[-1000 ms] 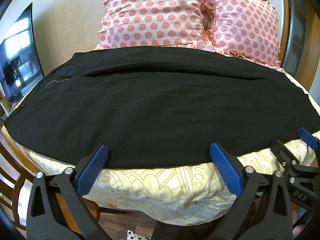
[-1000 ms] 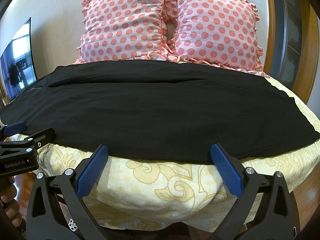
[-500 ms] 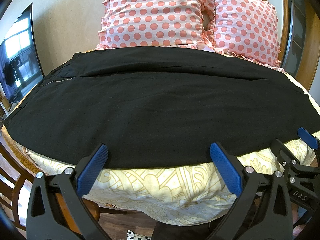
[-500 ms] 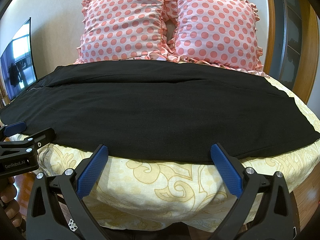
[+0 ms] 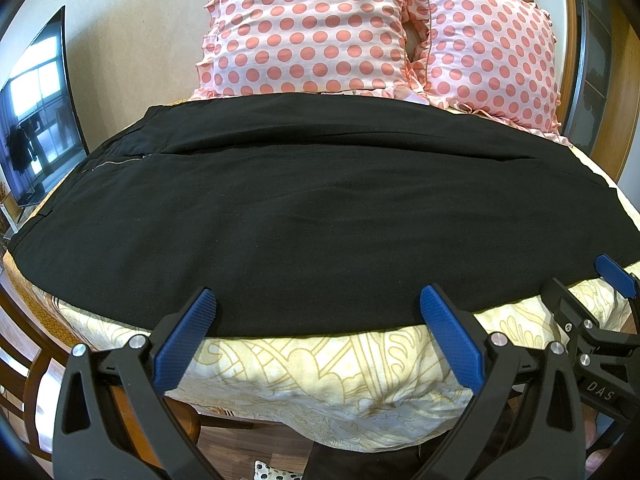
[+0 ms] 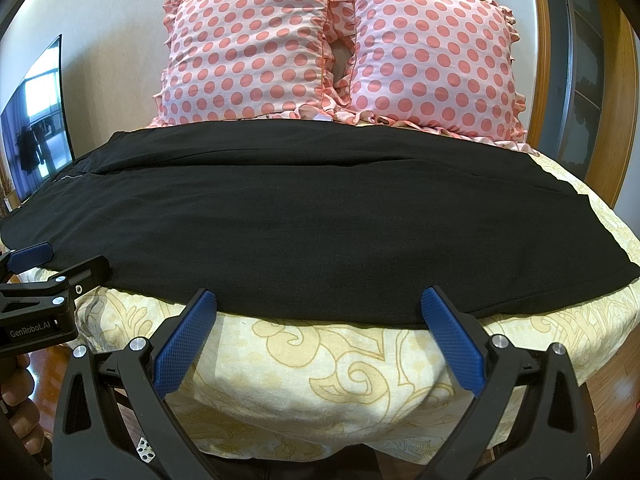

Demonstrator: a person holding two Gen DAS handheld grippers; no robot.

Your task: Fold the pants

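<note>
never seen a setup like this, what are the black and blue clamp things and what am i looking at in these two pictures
They are two hand-held grippers, each carrying a wide-angle camera that looks out along its two blue-padded fingers. One picture comes from the left gripper, the other from the right gripper; each also catches its partner at the edge. Both are open and hold nothing. Ahead, black fabric pants lie spread flat across a bed with a cream patterned cover, waistband towards the left. Two pink pillows with coral dots lean against the wall behind. A dark screen stands at the left.
</note>
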